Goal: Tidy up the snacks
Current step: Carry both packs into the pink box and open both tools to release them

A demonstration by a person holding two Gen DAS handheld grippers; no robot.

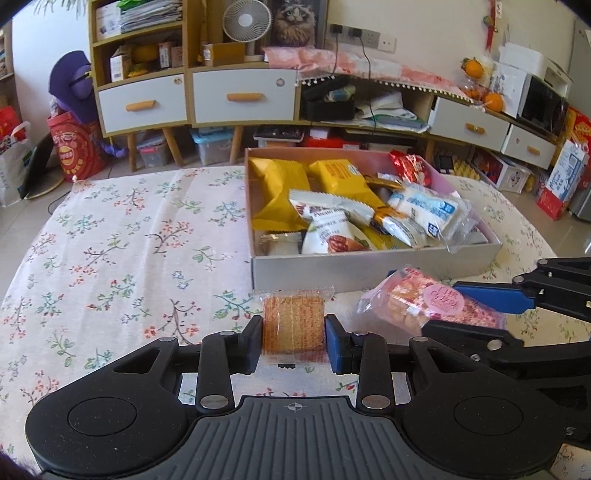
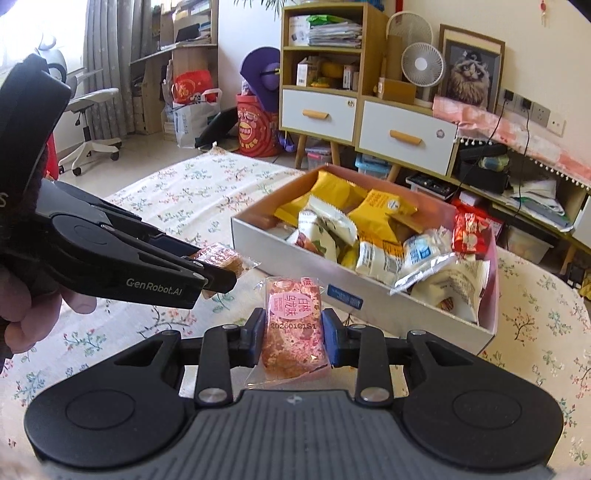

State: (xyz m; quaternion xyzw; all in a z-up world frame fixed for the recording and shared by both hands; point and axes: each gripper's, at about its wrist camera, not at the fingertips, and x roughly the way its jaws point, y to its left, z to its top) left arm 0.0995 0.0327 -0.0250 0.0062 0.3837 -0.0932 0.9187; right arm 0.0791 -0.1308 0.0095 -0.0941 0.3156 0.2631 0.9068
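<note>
My left gripper (image 1: pixel 293 338) is shut on a clear-wrapped orange-brown cake (image 1: pixel 293 321), held just above the floral tablecloth. To its right, my right gripper (image 1: pixel 441 306) is shut on a pink-wrapped pastry (image 1: pixel 417 295). In the right wrist view the pink pastry (image 2: pixel 293 332) sits squeezed between the right gripper's (image 2: pixel 293 338) blue pads. There the left gripper (image 2: pixel 221 273) comes in from the left with the orange cake (image 2: pixel 225 258). Beyond both stands an open grey box (image 1: pixel 332 271) (image 2: pixel 295 266) full of yellow, white and red snack packets.
A floral cloth (image 1: pixel 129 240) covers the table left of the box. A person's hand (image 2: pixel 33 314) grips the left tool. Behind the table stand low cabinets with white drawers (image 1: pixel 243 96), a fan (image 1: pixel 242 22), and bags and boxes on the floor.
</note>
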